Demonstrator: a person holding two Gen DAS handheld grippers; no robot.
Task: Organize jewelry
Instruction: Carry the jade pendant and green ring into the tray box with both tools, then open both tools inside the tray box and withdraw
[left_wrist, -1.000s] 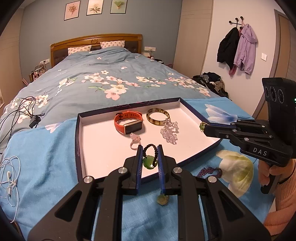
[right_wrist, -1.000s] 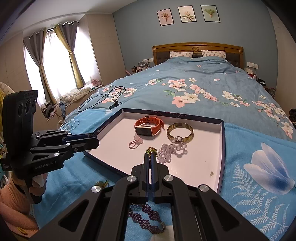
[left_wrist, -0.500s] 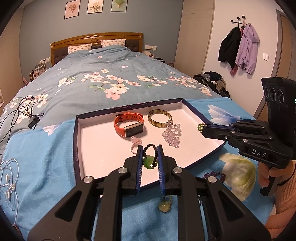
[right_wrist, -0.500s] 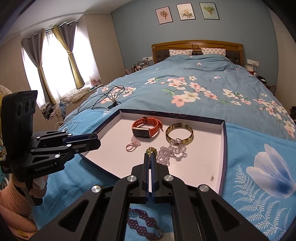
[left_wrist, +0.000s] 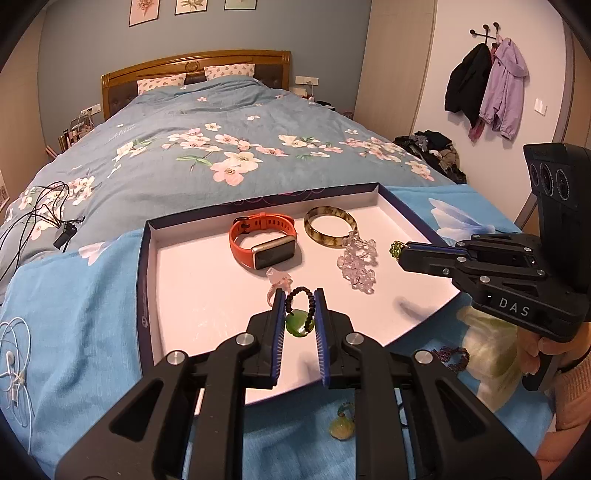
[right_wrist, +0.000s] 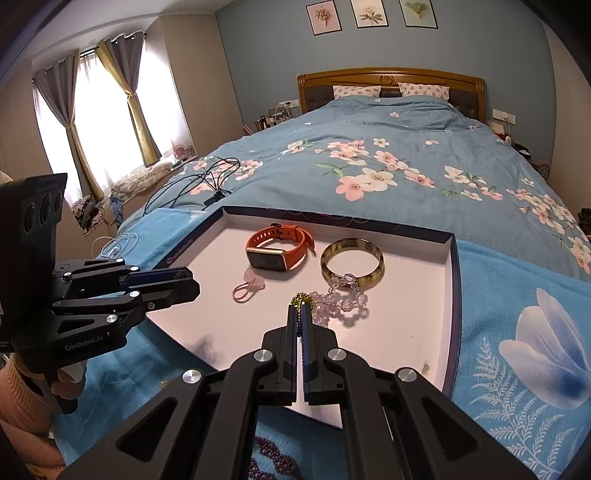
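Observation:
A shallow white tray (left_wrist: 192, 280) with a dark rim lies on the bed; it also shows in the right wrist view (right_wrist: 406, 332). In it lie an orange smartwatch (left_wrist: 264, 245), a brown bangle (left_wrist: 330, 225), a clear bead bracelet (left_wrist: 358, 262) and a pink ring (left_wrist: 279, 282). My left gripper (left_wrist: 299, 314) is shut on a black bead bracelet with a green stone (left_wrist: 299, 325), held above the tray's near part. My right gripper (right_wrist: 301, 314) is shut on a green bead ornament (right_wrist: 302, 299), over the tray beside the clear beads; it shows in the left wrist view (left_wrist: 400, 253).
A purple bead piece (left_wrist: 450, 356) and a yellow-green pendant (left_wrist: 341, 424) lie on the blue cloth near the tray's front edge. Black cables (left_wrist: 40, 206) and white earphones (left_wrist: 14, 354) lie at the left. Coats (left_wrist: 487, 85) hang on the right wall.
Both grippers have moved forward over the tray with their pieces held. The pendant and purple beads on the cloth have slid nearer to the cameras.

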